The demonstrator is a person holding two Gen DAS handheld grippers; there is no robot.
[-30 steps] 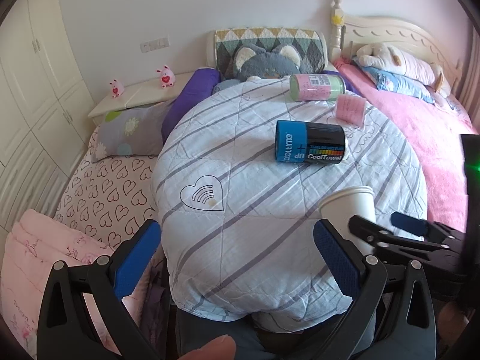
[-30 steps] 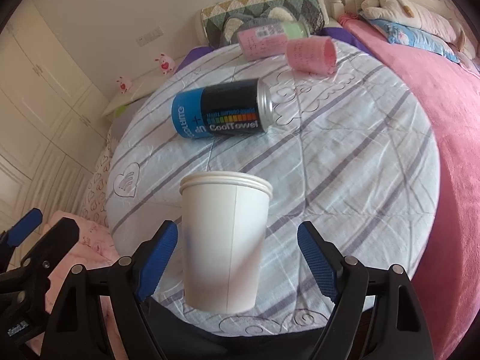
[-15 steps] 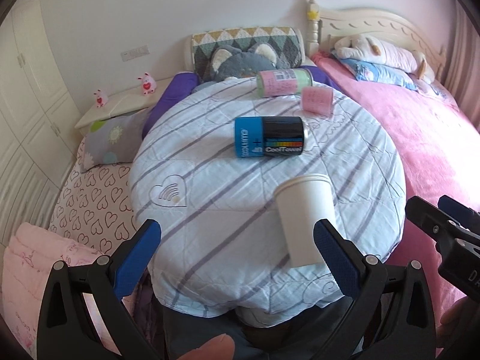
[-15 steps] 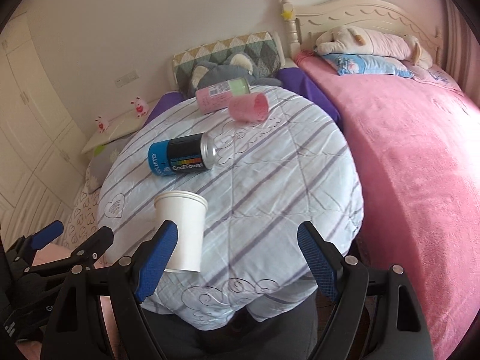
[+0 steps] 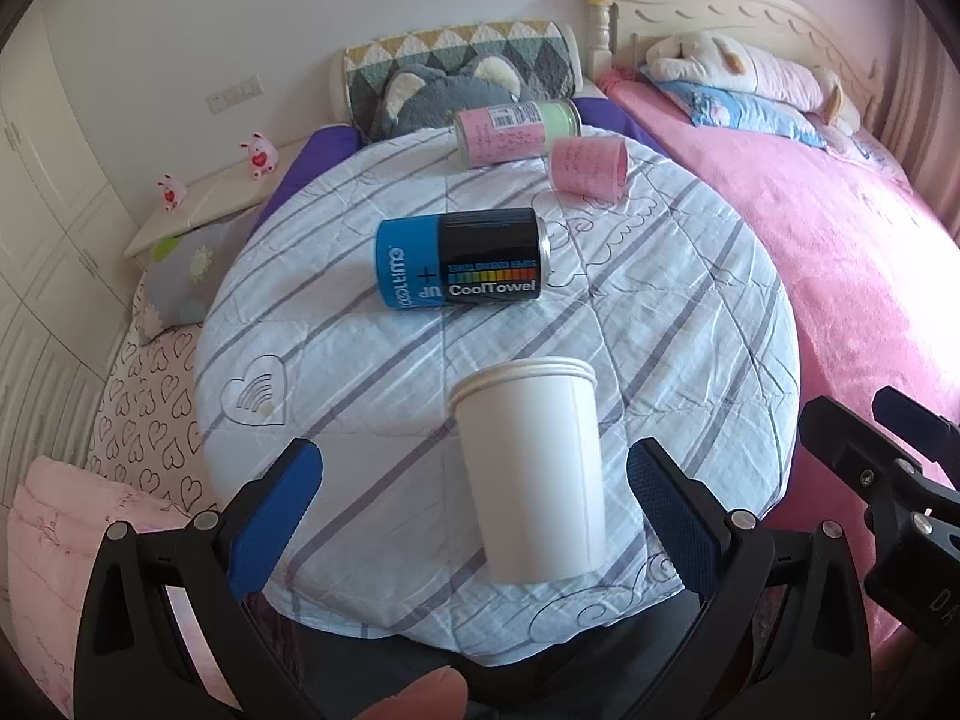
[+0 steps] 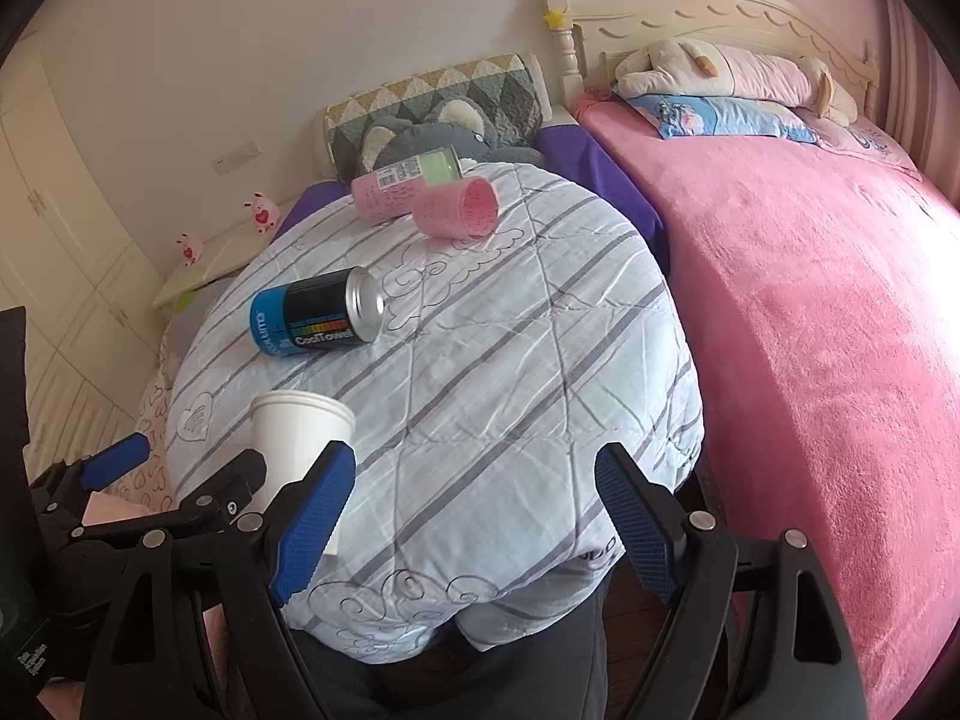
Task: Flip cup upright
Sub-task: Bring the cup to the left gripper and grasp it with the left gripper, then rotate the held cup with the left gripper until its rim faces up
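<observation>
White paper cup (image 5: pixel 531 468) stands upright, rim up, near the front edge of the round quilt-covered counter (image 5: pixel 690 324); left gripper (image 5: pixel 474 492) wide open, fingers flanking the cup without touching it; right gripper (image 6: pixel 474 510) also wide open, holding nothing, cup just to its left; blue-black CoolTowel can (image 5: pixel 462 267) lies on its side behind the cup; pink cup (image 5: pixel 588 168) and pink-green canister (image 5: pixel 516 131) lie at the far edge.
</observation>
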